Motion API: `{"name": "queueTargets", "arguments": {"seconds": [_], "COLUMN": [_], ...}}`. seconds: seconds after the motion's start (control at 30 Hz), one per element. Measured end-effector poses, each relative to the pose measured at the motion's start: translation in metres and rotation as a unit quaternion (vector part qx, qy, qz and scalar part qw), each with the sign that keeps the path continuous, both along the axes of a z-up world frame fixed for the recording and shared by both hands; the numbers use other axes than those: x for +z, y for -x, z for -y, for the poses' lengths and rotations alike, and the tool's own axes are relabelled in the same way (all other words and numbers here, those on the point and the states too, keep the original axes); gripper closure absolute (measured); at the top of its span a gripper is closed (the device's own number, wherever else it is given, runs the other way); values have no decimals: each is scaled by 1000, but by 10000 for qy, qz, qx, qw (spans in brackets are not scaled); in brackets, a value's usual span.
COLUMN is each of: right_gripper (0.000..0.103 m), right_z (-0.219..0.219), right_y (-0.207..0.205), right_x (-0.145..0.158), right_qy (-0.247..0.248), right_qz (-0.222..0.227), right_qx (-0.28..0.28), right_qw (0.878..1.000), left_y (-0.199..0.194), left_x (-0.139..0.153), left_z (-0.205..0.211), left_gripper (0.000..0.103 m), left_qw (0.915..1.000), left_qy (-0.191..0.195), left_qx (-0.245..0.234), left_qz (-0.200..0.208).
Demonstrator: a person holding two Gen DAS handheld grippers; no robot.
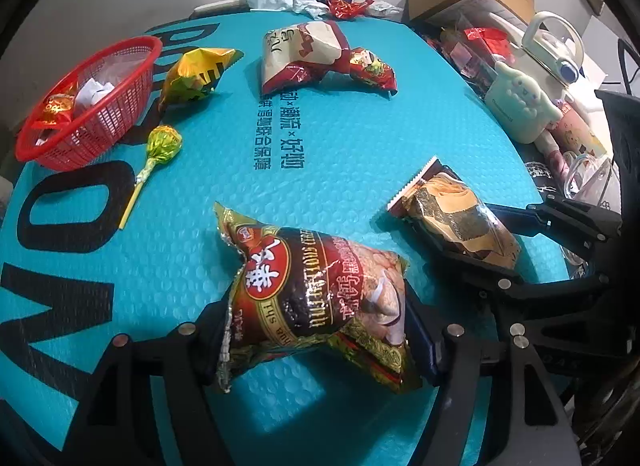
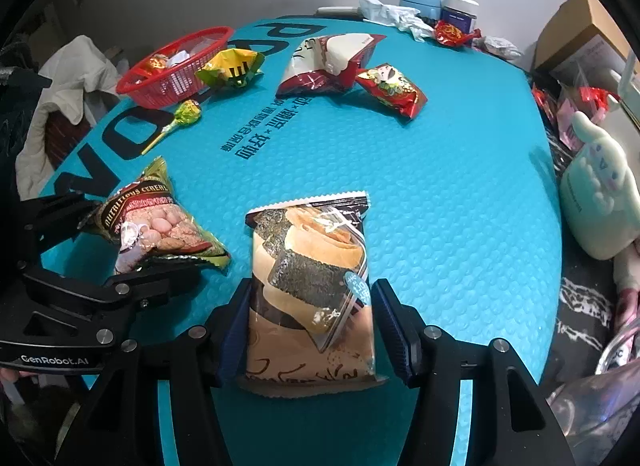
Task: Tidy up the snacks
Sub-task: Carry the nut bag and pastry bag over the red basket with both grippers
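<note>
Both packets lay on the teal mat (image 1: 360, 145) over the counter. My left fingers (image 1: 316, 330) stood either side of the cereal snack bag (image 1: 316, 286); the right pad seemed to touch its crumpled side, but I could not tell whether they were clamping it. My right fingers (image 2: 316, 330) stood apart around the seaweed roll packet (image 2: 308, 290), a gap visible at the right pad, so no grip there. Both packets sat lengthwise between the pads, presumably to present their narrow width. The red basket (image 1: 132, 77) waited at the far left, already holding sweets, likely the destination. A lollipop (image 1: 162, 145) and three other bags remained loose.
</note>
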State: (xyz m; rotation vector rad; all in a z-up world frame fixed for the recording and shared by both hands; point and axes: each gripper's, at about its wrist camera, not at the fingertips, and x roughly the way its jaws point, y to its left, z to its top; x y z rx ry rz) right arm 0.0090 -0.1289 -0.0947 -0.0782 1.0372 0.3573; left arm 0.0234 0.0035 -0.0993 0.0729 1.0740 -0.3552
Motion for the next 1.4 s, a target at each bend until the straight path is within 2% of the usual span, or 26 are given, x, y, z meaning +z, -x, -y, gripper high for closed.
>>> {"name": "queueTargets", "arguments": {"seconds": [0.23, 0.27, 0.3, 0.33, 0.47, 0.7, 1.07, 1.4], "right_gripper": [44, 45, 51, 51, 52, 52, 52, 52], "right_z": [-6, -6, -7, -7, -4, -3, -7, -16], "right_y": [1, 1, 2, 2, 2, 6, 14, 12], "right_x": [-2, -2, -2, -2, -1, 4, 22, 58], "right_qy": [249, 272, 307, 332, 223, -237, -430, -485], "right_qz": [106, 124, 159, 185, 162, 29, 196, 571], "right_qx": [56, 53, 56, 61, 35, 90, 138, 359], "right_qw": [9996, 9995, 9994, 9993, 9996, 9997, 9988, 9965], "left_y": [0, 0, 1, 1, 2, 6, 15, 23], "left_x": [0, 0, 0, 0, 2, 10, 30, 68], "left_z": [-1, -1, 0, 0, -6, -14, -24, -41], "left_gripper": [32, 33, 34, 37, 40, 40, 40, 40], "left_qw": [9998, 9998, 9997, 9997, 9998, 9995, 9982, 9943], "left_qy": [-11, -27, -57, -76, 52, 290, 445, 550], "left_qx": [-67, -69, -76, -70, 11, 119, 238, 370], "left_qz": [166, 184, 212, 234, 182, 79, 309, 831]}}
